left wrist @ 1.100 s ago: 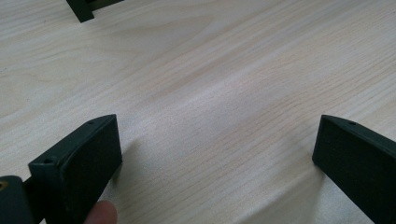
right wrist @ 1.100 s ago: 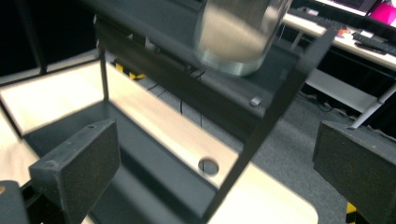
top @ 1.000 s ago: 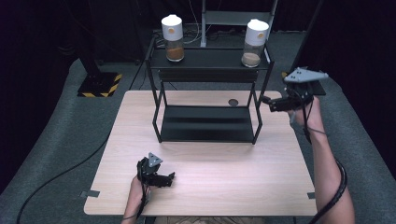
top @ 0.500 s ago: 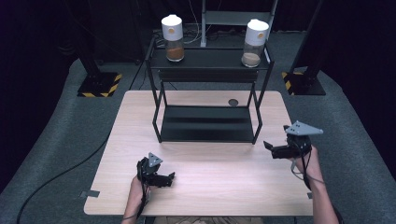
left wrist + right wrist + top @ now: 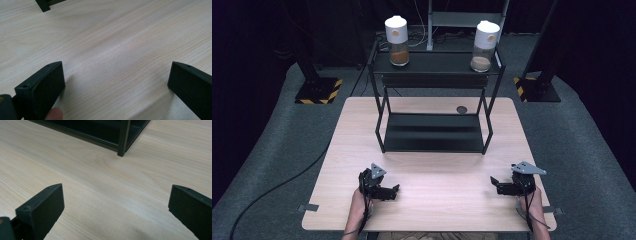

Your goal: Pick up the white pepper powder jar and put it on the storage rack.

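worktop: pale wood grain | rack: black | left jar: white lid, brown fill | right jar: white lid, tan fill | floor: grey | stand bases: yellow-black stripes | jaws: black

Between your left gripper and right gripper the wooden table lies bare, so you can sweep across freely. Ahead, the black shelf rack blocks the middle; its front right leg stands in your right gripper's path. Two jars occupy its top shelf.
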The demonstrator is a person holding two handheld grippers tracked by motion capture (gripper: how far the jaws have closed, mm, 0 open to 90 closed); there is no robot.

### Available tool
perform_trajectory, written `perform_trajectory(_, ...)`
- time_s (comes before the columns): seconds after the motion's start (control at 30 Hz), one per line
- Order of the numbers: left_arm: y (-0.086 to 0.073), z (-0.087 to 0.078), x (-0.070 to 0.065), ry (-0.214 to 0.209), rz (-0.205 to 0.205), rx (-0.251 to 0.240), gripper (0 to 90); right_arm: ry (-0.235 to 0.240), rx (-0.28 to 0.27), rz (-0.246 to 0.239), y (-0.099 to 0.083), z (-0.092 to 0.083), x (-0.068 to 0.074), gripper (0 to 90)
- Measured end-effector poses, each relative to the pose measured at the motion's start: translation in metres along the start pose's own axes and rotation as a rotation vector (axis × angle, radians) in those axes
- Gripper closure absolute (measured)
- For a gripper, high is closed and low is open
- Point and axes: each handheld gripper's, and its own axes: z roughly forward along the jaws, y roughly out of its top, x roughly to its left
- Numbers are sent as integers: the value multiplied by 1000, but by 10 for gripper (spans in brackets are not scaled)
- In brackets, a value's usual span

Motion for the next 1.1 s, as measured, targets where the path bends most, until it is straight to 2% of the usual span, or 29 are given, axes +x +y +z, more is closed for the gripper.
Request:
perform_trajectory(0.13, 0, 0, 0, 0, 0, 0, 3, 6, 0, 6, -8, 4, -1, 0)
perform_trajectory(0.2, 0, 0, 0, 0, 0, 0, 3, 14, 26, 1, -6, 6, -1, 0)
perform_trajectory(0.23, 0, 0, 0, -1, 0, 1, 3, 10, 9, -11, -8, 5, 0, 0)
perform_trajectory(0.37, 0, 0, 0, 0, 0, 0, 3, 2, -18, 6, -13, 3, 1, 0)
perform_trajectory(0.43, 0, 0, 0, 0, 0, 0, 3, -16, -38, 16, -17, 1, 4, 0)
perform_trajectory(0.57, 0, 0, 0, 0, 0, 0, 3, -40, -68, 4, -22, -1, 9, 0)
perform_trajectory(0.83, -1, 0, -1, 3, 3, -2, 3, -39, -39, -26, -17, 1, 12, 0)
perform_trajectory(1.1, -1, 0, -2, 9, 4, -5, 2, -38, -32, -31, -16, 2, 12, 0)
